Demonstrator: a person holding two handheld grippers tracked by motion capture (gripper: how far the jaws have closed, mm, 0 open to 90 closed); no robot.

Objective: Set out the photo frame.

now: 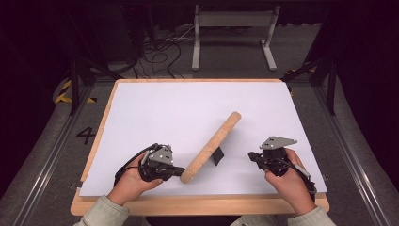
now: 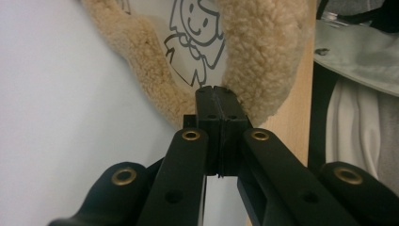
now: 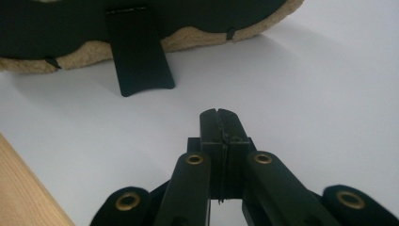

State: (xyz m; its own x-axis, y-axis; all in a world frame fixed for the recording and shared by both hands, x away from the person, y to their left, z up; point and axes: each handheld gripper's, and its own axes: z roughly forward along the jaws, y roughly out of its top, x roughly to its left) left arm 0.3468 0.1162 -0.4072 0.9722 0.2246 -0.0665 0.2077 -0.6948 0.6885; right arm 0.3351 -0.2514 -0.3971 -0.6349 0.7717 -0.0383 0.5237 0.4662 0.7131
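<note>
A picture frame [image 1: 211,146] with a fuzzy beige border stands upright on the white board, running diagonally and propped by a black stand [image 1: 218,156]. My left gripper [image 1: 181,172] is shut, its tips at the frame's near end. In the left gripper view the shut left gripper [image 2: 217,89] rests against the fuzzy border [image 2: 263,56], which surrounds a cartoon drawing [image 2: 193,37]. My right gripper [image 1: 251,155] is shut and sits apart from the frame, on its back side. The right gripper view has the right gripper [image 3: 219,112] facing the black back [image 3: 70,28] and stand [image 3: 139,56].
The white board [image 1: 188,103] lies on a wooden table whose edge [image 1: 197,205] runs along the front. Beyond the table, a metal bench frame [image 1: 233,33] and cables [image 1: 160,56] are on the floor. A sleeve [image 2: 357,52] hangs past the table edge.
</note>
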